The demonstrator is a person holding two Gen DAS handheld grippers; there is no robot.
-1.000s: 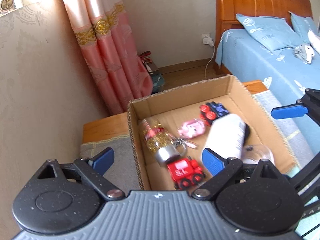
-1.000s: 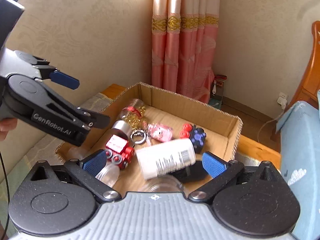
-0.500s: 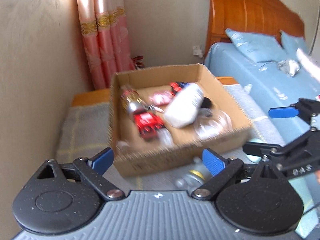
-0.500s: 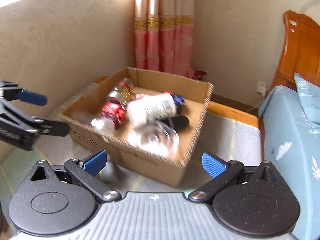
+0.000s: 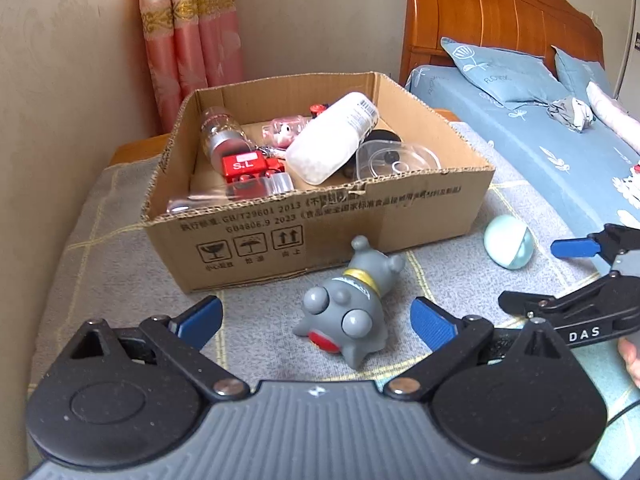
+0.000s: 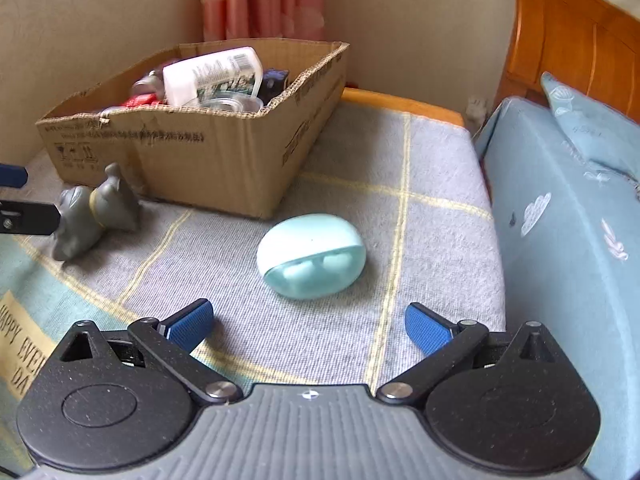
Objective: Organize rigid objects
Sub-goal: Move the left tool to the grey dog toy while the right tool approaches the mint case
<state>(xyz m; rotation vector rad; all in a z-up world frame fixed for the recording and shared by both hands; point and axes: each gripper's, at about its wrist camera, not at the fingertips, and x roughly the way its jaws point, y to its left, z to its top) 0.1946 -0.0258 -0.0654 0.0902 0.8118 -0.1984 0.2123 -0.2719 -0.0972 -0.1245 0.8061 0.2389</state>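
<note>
A grey rubber animal toy (image 5: 348, 304) lies on its side on the blanket, in front of the cardboard box (image 5: 320, 220). My left gripper (image 5: 316, 316) hangs low over it, jaws opening wide. The toy sits between the blue pads, and neither pad touches it. A mint earbud case (image 6: 312, 256) rests on the blanket just beyond my right gripper (image 6: 308, 320), which is open and holds nothing. The box holds a white bottle (image 5: 332, 140), a red toy train (image 5: 244, 166), a jar and clear tubs. One right gripper finger (image 5: 572, 247) shows at the left wrist view's right edge.
A grey plaid blanket (image 6: 360, 160) covers the low surface. A bed with a blue sheet (image 6: 560, 240) runs along the right, its wooden headboard (image 5: 500, 20) behind. The wall stands close on the left, with a pink curtain (image 5: 188, 40) behind the box.
Both grippers have pulled back from above the box and come down to the blanket in front of it. The grey toy and the mint case have come into view.
</note>
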